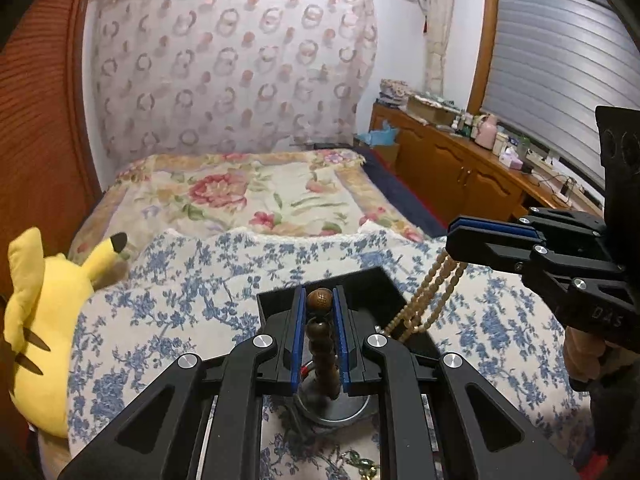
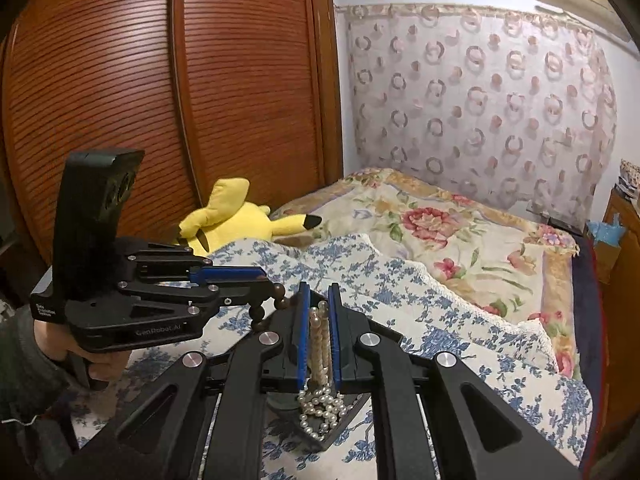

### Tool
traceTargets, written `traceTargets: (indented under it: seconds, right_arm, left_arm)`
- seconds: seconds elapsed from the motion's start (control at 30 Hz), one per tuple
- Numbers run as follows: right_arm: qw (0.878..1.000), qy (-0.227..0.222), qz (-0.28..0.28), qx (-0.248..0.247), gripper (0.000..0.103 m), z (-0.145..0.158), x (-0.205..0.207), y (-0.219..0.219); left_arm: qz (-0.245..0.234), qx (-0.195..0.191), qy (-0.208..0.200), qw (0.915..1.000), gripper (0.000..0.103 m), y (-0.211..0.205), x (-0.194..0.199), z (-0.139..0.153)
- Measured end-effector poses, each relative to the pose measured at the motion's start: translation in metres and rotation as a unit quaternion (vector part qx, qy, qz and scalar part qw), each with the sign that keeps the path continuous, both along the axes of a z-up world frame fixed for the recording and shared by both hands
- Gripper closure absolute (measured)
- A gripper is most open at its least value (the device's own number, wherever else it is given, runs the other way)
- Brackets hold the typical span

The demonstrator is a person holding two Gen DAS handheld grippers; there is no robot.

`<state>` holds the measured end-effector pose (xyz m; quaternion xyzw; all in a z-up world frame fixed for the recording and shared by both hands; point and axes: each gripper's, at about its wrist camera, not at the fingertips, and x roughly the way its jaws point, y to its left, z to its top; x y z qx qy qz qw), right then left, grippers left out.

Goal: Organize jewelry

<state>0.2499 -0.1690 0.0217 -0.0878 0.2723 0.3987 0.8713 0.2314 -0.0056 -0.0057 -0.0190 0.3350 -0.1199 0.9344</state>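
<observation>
Brown wooden bead string (image 1: pixel 320 334) pinched in your left claw (image 1: pixel 319 300), dangling below it. Your right claw (image 2: pixel 319 300) grips pearl necklace (image 2: pixel 320 364); strands trail into black tray (image 1: pixel 360 280) beneath.

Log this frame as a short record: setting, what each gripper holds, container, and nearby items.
setting: bed with a blue floral cloth over a floral blanket
left gripper: jaws shut on a brown wooden bead strand
right gripper: jaws shut on a pearl necklace
pearl necklace state: strands hang from the right gripper into a black tray
container: black tray on the blue floral cloth
nearby: yellow plush toy by the wooden wardrobe
</observation>
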Motion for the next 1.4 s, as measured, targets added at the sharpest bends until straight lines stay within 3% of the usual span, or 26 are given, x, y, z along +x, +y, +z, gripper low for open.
traceTargets:
  seconds: [0.2, 0.5, 0.73, 1.03, 1.4]
  right_arm:
    - [0.999, 0.027, -0.011, -0.022, 0.093, -0.029, 0.021, 0.010]
    - [0.997, 0.054, -0.027, -0.039, 0.092, -0.057, 0.038, 0.019]
    - [0.997, 0.054, -0.037, -0.037, 0.091, -0.051, 0.033, 0.017]
    - [0.997, 0.041, -0.064, -0.023, 0.091, -0.040, -0.015, -0.013]
    - [0.994, 0.055, -0.089, -0.043, 0.091, -0.074, -0.095, -0.038]
  left_arm:
    - [0.004, -0.002, 0.014, 0.9999, 0.091, 0.008, 0.011, -0.015]
    - [0.004, 0.002, 0.008, 1.0000, 0.090, 0.010, 0.009, -0.015]
    - [0.004, 0.009, 0.002, 0.9999, 0.076, 0.012, -0.005, -0.013]
    - [0.001, 0.012, -0.001, 0.9999, 0.070, 0.010, -0.049, -0.023]
    - [-0.020, 0.012, 0.005, 0.9997, 0.064, 0.001, -0.108, -0.042]
